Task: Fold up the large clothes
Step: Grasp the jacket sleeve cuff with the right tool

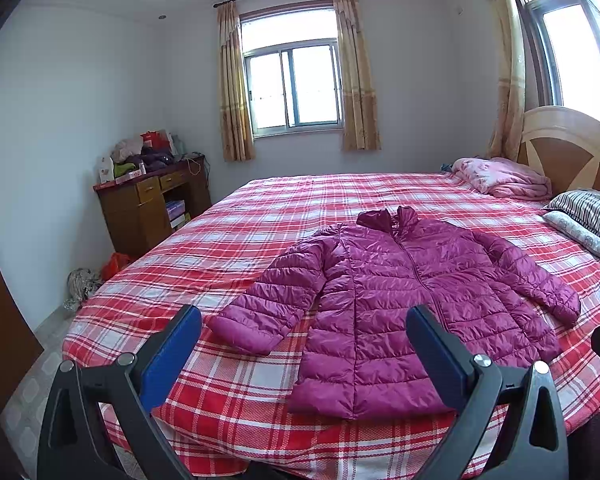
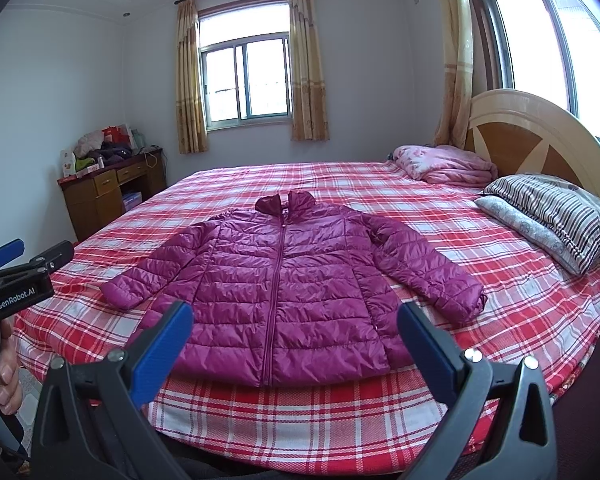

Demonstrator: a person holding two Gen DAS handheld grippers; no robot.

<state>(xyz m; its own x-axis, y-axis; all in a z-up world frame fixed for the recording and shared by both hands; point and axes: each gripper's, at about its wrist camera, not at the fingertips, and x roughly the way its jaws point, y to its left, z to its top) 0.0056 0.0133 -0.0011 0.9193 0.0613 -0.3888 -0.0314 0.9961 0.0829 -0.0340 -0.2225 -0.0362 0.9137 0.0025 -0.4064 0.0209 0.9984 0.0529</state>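
A magenta quilted puffer jacket [image 2: 284, 292] lies flat and face up on a bed covered by a red, white and pink plaid sheet [image 2: 420, 412]. In the right wrist view it fills the middle of the frame: collar toward the top, zipper closed and running straight down the centre, hem near the bed's front edge, both sleeves spread out and angled toward the lower left and lower right.

My right gripper [image 2: 296, 328] fills the bottom of that view. Its two blue-padded fingers [image 2: 162, 356] stand wide apart, holding nothing, framing the jacket's hem from in front of the bed without touching it. At the left edge of the same frame I see my left gripper [image 2: 24, 258] from the side, with my hand [image 2: 8, 376] on its handle below.

In the left wrist view the jacket [image 1: 400, 304] sits right of centre, with one sleeve cuff ending between my left gripper's [image 1: 304, 336] wide-open blue fingers [image 1: 172, 360], which hold nothing.

At the right of both frames is a wooden headboard [image 2: 540, 148]. Before it lie a striped pillow [image 2: 556, 212] over a grey patterned one, and a rumpled pink blanket [image 2: 444, 164] at the bed's far corner. A wooden desk [image 2: 104, 192] piled with clothes and boxes stands at the left, against the wall. A curtained window [image 2: 246, 80] sits at upper centre.
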